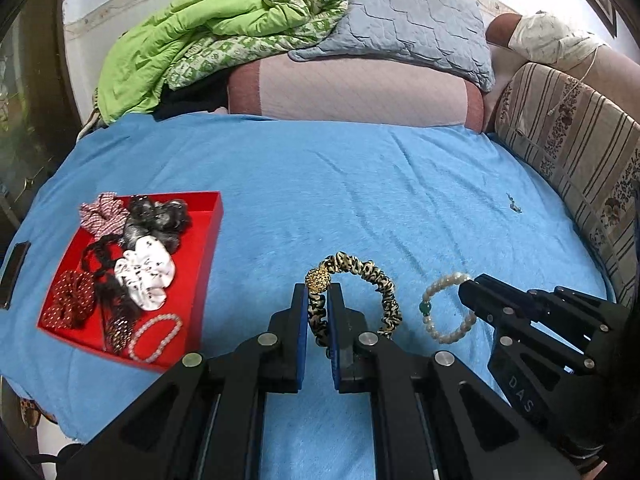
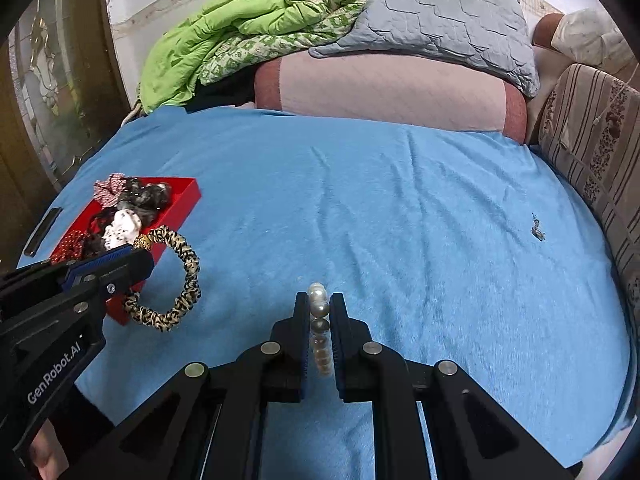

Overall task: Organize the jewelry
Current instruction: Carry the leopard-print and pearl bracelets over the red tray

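A: What do the claws nearest us hold?
B: The left gripper (image 1: 319, 300) pinches a leopard-print fabric scrunchie with a gold bead (image 1: 356, 292); the right gripper (image 2: 319, 312) is clamped on a white pearl bracelet with a green bead (image 1: 448, 308).
A: Both lifted?
B: Above the blue towel bedspread (image 1: 360, 200). Further left sits the red rectangular tray (image 1: 196, 280) of scrunchies, then the pillows
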`<state>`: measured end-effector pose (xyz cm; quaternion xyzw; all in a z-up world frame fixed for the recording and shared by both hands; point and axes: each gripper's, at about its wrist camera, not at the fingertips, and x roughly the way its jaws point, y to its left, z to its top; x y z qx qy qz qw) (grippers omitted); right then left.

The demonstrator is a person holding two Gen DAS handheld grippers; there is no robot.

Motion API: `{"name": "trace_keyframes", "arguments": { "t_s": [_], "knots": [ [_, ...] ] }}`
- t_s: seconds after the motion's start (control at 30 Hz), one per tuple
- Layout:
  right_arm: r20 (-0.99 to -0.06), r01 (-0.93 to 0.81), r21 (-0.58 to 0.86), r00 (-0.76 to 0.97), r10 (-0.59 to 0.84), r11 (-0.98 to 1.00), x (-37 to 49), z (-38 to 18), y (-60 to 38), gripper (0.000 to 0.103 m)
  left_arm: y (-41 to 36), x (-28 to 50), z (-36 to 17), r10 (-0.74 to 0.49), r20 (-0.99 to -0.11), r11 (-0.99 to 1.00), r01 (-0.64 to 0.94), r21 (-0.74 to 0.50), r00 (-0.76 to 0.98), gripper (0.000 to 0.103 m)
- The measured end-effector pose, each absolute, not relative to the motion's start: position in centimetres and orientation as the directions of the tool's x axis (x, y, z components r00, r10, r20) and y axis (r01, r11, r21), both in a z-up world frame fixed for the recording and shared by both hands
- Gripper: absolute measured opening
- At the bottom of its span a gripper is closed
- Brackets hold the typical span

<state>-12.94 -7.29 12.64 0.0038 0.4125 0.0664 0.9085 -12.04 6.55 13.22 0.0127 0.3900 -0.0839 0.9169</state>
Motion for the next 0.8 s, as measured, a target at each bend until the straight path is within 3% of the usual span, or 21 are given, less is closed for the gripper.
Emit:
{"name": "trace_keyframes", "arguments": {
  "t_s": [0.8],
  "knots": [
    [-0.703,-0.228,0.043,0.685,0.192,0.973,-17.7,16.2,-1.5,0.011,11.1,-16.5,14.9,-0.084,-0.692,0.995,0.096,-0.021,0.717,0.009]
  ]
}}
